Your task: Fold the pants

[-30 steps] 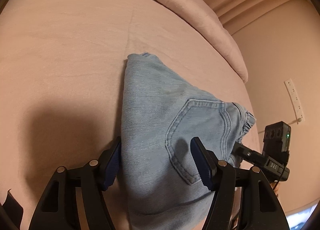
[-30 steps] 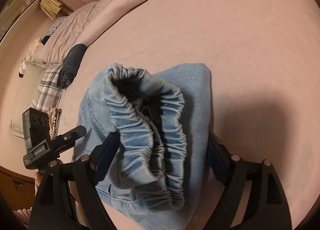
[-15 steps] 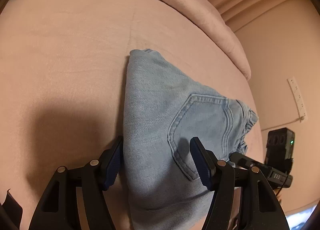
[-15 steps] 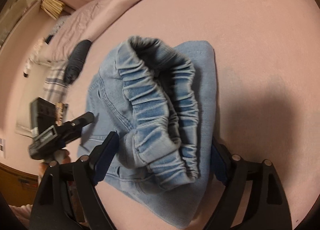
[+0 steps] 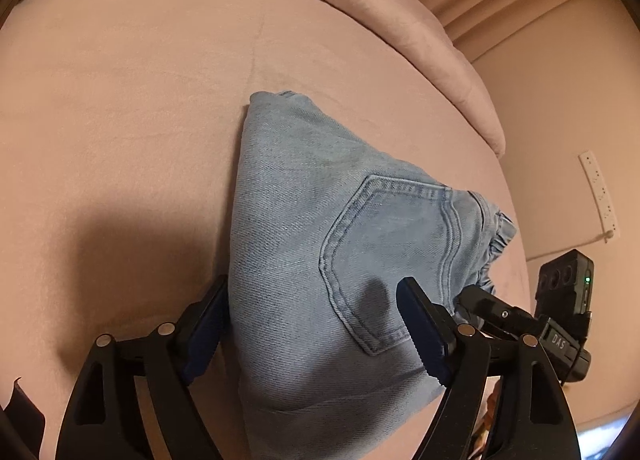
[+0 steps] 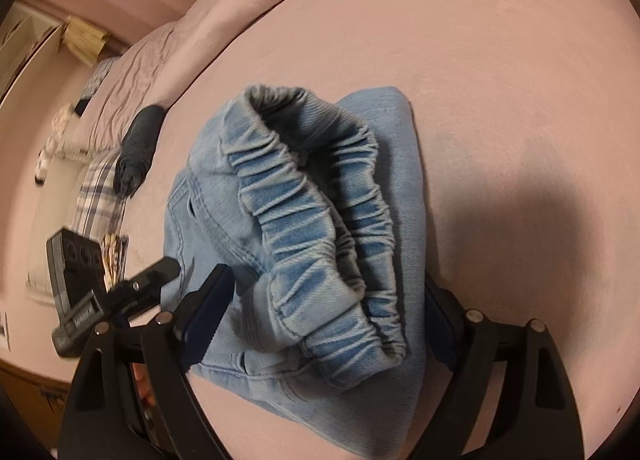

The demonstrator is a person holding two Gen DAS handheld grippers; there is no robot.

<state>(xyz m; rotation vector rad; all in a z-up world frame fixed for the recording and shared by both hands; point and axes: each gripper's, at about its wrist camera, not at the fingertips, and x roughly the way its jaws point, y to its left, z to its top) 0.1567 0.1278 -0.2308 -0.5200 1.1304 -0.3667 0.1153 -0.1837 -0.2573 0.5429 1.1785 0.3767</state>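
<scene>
We have the folded jeans [image 5: 320, 260] lying on the pink bedspread [image 5: 120, 99], a compact bundle of light-blue denim with a back pocket [image 5: 384, 252] facing up on our left side and the gathered elastic waistband [image 6: 320, 219] standing proud on our right. Denim like this is soft but has body: we judge it moderately heavy for cloth, not slippery, not fragile, and inclined to hold a crease once pressed. The waistband is springy and bulges open, so it is the part most likely to undo the fold. We would take hold at the layered edges of the bundle, pinching all the layers together, or under the waistband roll.

The left gripper [image 5: 316, 324] straddles the near end of the bundle, and its jaws have just been opening. The jeans sit between the fingers; the left finger [image 5: 208, 324] is beside the folded edge and the right finger [image 5: 424, 336] is over the pocket corner, neither pressing. The right gripper [image 6: 328, 320] also stands wide, with the waistband between its fingers and no squeeze that we can see. Both grippers tilt steeply down toward the bed, each seen at the other's side.
</scene>
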